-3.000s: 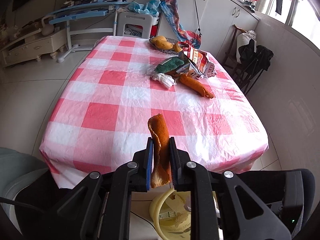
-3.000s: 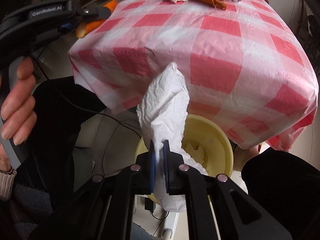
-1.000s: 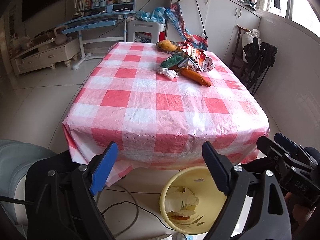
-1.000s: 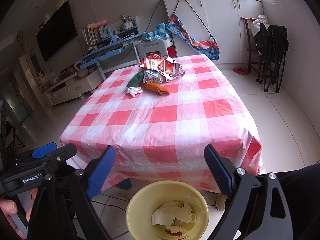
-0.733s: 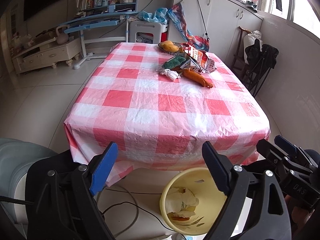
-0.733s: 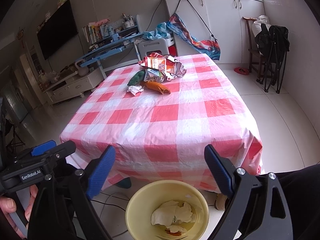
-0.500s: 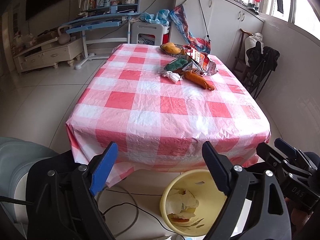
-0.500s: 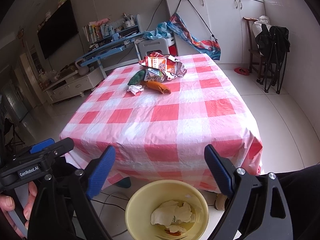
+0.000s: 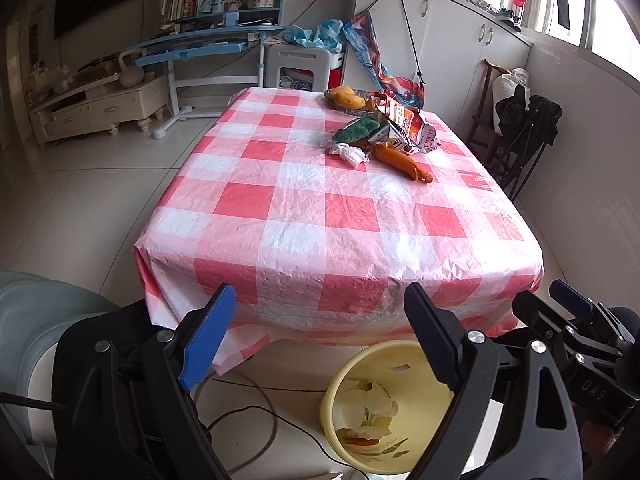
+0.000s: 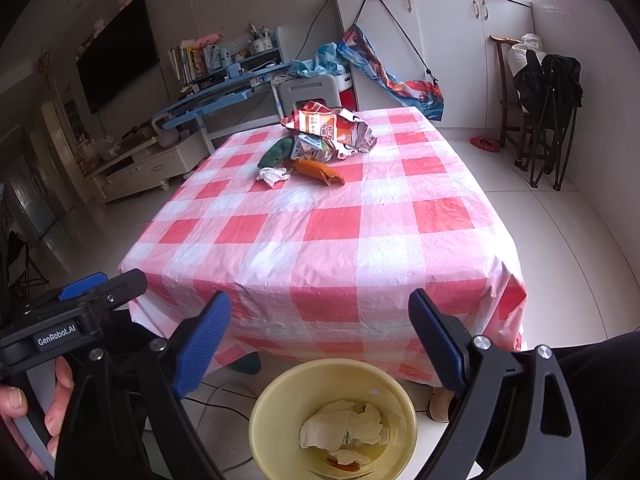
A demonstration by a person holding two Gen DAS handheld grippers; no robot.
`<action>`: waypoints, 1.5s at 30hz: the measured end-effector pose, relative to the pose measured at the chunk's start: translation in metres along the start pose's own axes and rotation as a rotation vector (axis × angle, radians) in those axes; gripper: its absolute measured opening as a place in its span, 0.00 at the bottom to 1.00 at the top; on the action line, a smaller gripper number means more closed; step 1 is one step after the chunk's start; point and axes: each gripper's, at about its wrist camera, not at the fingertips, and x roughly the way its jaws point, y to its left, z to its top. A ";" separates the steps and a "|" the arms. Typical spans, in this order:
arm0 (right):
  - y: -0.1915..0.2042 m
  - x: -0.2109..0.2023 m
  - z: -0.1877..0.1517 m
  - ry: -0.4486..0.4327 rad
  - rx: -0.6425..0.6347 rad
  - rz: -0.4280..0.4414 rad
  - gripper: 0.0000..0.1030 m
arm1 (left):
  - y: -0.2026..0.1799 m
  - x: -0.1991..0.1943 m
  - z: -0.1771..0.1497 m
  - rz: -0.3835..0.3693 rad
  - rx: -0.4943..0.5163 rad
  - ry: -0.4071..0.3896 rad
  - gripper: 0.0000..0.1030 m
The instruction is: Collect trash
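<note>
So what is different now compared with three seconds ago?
Both grippers let go. The left gripper dropped its orange peel, the right gripper its white tissue, and both now lie in the yellow bin. Both have pulled back, jaws wide open. The litter pile on the checked table is unchanged.

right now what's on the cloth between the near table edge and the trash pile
Nothing: in both wrist views the checked cloth is bare from its near edge to the white tissue and orange peel.
</note>
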 end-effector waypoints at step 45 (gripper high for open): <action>0.002 0.001 -0.002 0.008 -0.017 -0.004 0.84 | 0.005 0.001 0.000 0.003 -0.008 0.004 0.81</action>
